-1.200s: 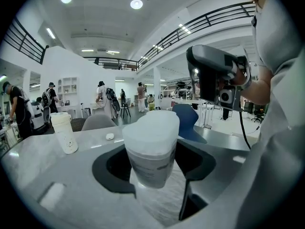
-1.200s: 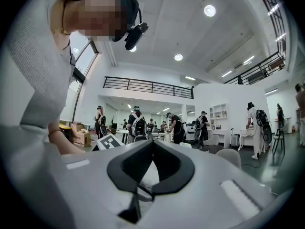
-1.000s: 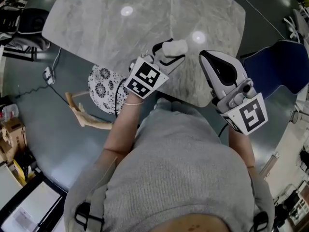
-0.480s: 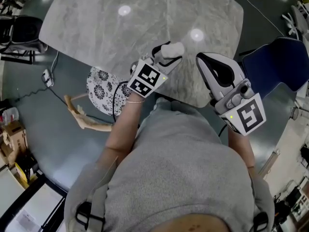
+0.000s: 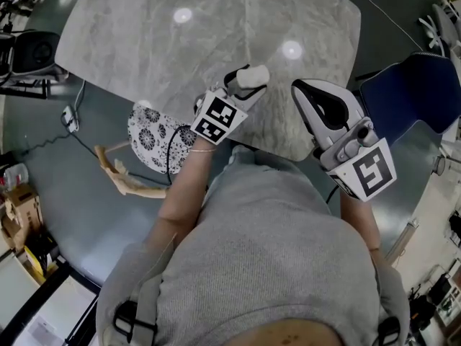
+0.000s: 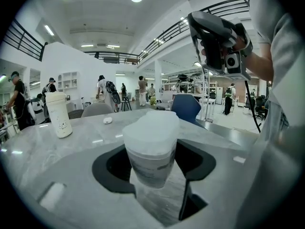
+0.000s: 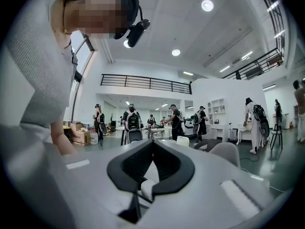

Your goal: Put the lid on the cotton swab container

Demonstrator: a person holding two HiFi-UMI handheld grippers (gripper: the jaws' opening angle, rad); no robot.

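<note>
The cotton swab container [image 6: 151,157], a small round tub with print on its side, is clamped between my left gripper's [image 6: 152,175] jaws. A cloudy white lid [image 6: 153,130] sits on top of it. In the head view the left gripper [image 5: 243,83] holds the container [image 5: 253,74] over the near part of the grey marble table [image 5: 180,56]. My right gripper [image 5: 298,86] hangs just to its right, apart from it, jaws shut with nothing held. The right gripper [image 7: 151,149] points level across the room. It also shows high up as the right gripper [image 6: 217,39].
A tall white bottle [image 6: 58,114] and a small white object [image 6: 108,120] stand at the table's far side. A blue chair [image 5: 410,92] is at the right. A patterned round seat [image 5: 153,139] and a wooden piece [image 5: 130,182] lie at the left on the floor. People stand in the hall beyond.
My left gripper has sunk a little toward the table with the container still in it. The right gripper has stayed put.
</note>
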